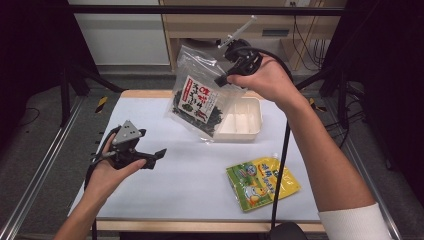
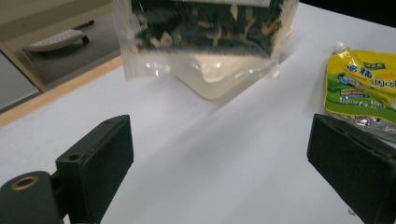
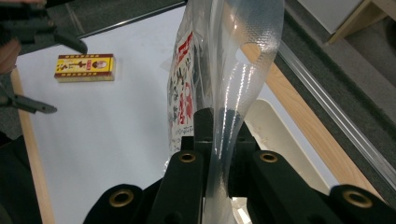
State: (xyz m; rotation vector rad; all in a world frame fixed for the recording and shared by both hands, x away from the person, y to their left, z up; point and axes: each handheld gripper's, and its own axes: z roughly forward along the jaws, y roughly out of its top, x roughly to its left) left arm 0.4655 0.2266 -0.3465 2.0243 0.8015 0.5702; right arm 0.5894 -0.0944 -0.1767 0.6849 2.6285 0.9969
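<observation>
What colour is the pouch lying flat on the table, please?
The pouch is yellow with green printing and a white spout; the left gripper view shows it best.

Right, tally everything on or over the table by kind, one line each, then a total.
Bags and pouches: 2, the clear seaweed bag held up by the shut right gripper, and the yellow spout pouch
Trays: 1, the white tray
Boxes: 1, the small yellow box
Total: 4
</observation>
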